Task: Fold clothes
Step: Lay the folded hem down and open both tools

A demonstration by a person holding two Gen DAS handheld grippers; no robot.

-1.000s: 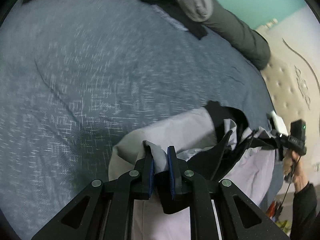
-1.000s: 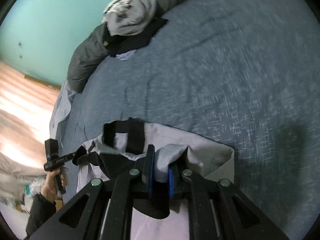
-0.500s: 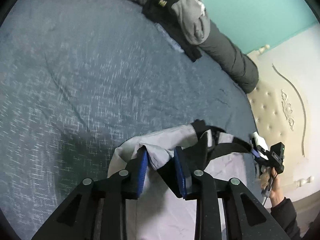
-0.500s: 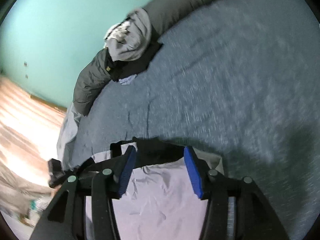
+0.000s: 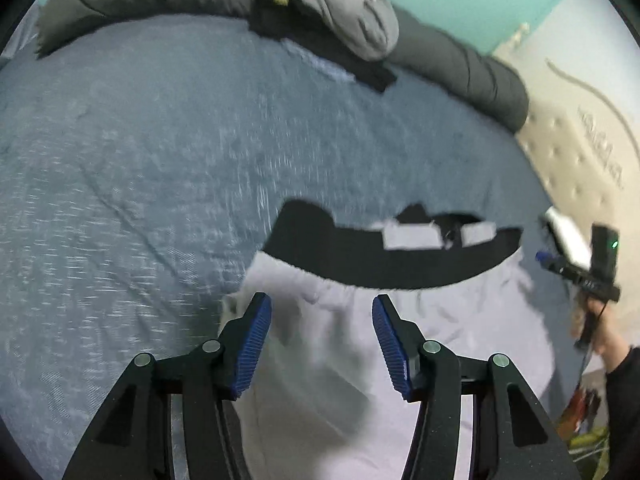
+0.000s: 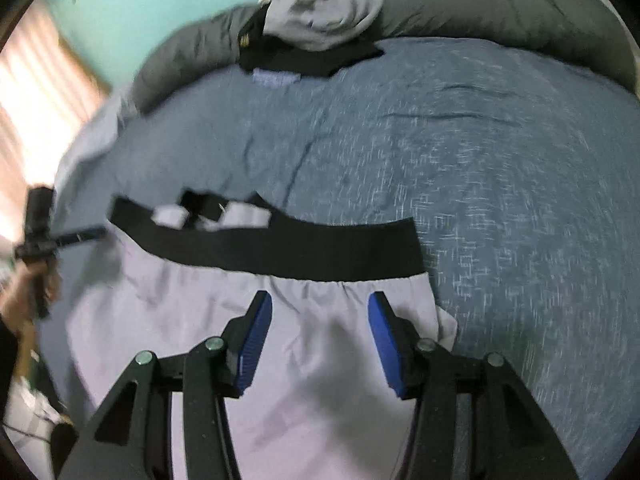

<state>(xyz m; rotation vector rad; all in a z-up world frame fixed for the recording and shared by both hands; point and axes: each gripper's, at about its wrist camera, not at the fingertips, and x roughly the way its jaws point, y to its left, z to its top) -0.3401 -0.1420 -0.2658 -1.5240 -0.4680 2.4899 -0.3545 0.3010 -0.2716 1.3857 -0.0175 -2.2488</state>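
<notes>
A pale lilac garment (image 5: 340,360) (image 6: 312,360) with a wide black waistband (image 5: 384,252) (image 6: 288,248) lies spread flat on the blue-grey bedspread (image 5: 140,180) (image 6: 500,180). My left gripper (image 5: 322,316) hovers open above the garment's left part, just below the waistband, with nothing between its blue pads. My right gripper (image 6: 320,314) is open too, above the garment's right part near the waistband. In each view the other gripper appears at the far side of the garment, held in a hand (image 5: 600,340) (image 6: 36,284).
A dark grey rolled duvet (image 5: 460,60) (image 6: 480,4) lines the far edge of the bed. On it sits a pile of grey and black clothes (image 5: 344,20) (image 6: 320,20). A cream tufted headboard (image 5: 580,152) stands at the right. Teal wall behind.
Both grippers held the garment's waistband corners one second ago. They have opened and let go, and the garment now lies flat on the bed with the waistband stretched out.
</notes>
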